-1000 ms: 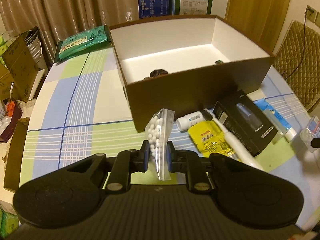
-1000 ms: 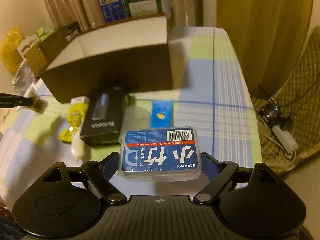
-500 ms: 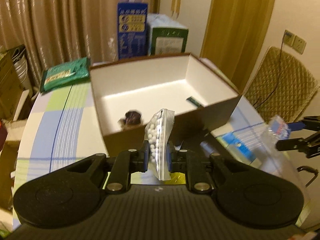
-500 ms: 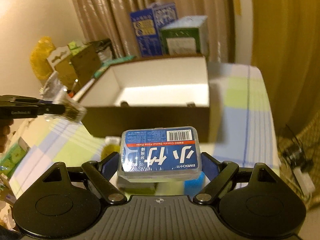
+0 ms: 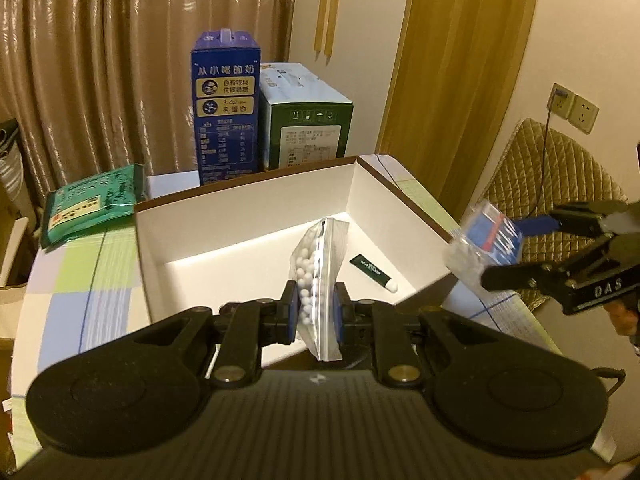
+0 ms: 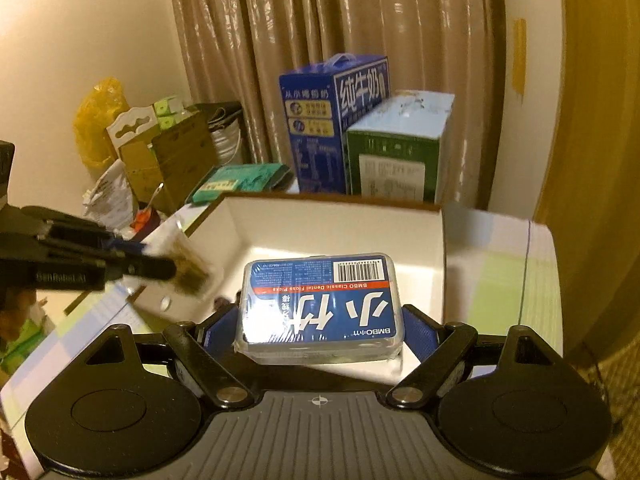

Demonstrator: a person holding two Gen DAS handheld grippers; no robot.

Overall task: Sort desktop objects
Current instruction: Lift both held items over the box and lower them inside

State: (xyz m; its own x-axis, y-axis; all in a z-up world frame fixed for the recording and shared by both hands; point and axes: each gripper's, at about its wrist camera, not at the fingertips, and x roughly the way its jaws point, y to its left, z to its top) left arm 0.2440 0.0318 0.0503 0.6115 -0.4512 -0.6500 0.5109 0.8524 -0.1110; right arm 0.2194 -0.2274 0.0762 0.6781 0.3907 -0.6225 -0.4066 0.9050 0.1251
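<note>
Grippers both carry a load over the open brown box (image 5: 248, 216): the left gripper (image 5: 314, 310), low centre of its own view, is clamped on a zip bag of white beads (image 5: 316, 264) held edge-up, and the right gripper (image 6: 320, 326) is clamped across the sides of a blue floss pick case (image 6: 320, 300), label up. Judged from this, the step in hand is the drop into the box, and the next move calls for lowering each load past the rim and letting go, one at a time, since the two tools crowd the same opening, the right one showing at the right edge of the left view. Inside, on the white floor right of centre, lies a small dark green tube (image 5: 372, 272). Behind the box, upper centre, stand a blue milk carton (image 5: 226, 108) and a green carton (image 5: 306, 116); a green packet (image 5: 92, 208) lies at left on the checked tablecloth (image 5: 80, 280)
</note>
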